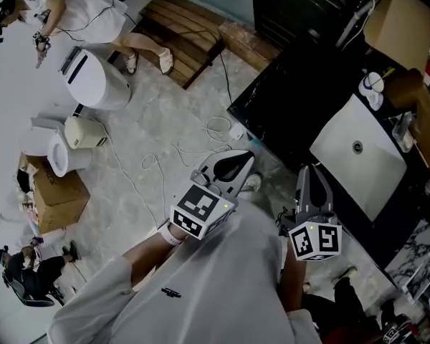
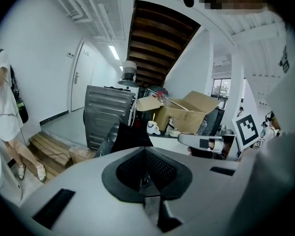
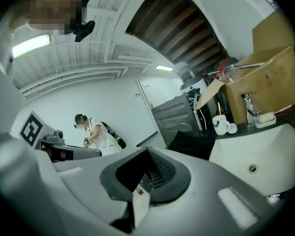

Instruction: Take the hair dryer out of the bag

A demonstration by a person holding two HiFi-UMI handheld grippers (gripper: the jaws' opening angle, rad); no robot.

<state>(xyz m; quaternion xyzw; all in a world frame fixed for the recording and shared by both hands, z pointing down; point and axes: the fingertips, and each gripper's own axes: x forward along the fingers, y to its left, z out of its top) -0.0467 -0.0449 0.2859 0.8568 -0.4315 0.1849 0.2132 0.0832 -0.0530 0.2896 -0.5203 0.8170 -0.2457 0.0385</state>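
A black, soft bag-like shape [image 2: 130,137] lies on the dark counter [image 1: 287,113] ahead of me; it also shows as a dark bag [image 3: 189,144] left of the white sink. No hair dryer shows in any view. My left gripper [image 1: 245,160] is held out over the floor near the counter's corner, jaws shut with nothing between them [image 2: 146,182]. My right gripper [image 1: 309,172] hovers at the counter's near edge beside the sink, also shut and empty [image 3: 141,187]. Both are well short of the bag.
A white sink [image 1: 358,156] is set in the counter, with a mug [image 1: 373,84] and an open cardboard box [image 1: 398,20] behind it. On the floor are cables [image 1: 201,142], a wooden pallet [image 1: 183,34], white appliances [image 1: 97,77] and a box [image 1: 57,196]. A person [image 1: 79,9] stands far left.
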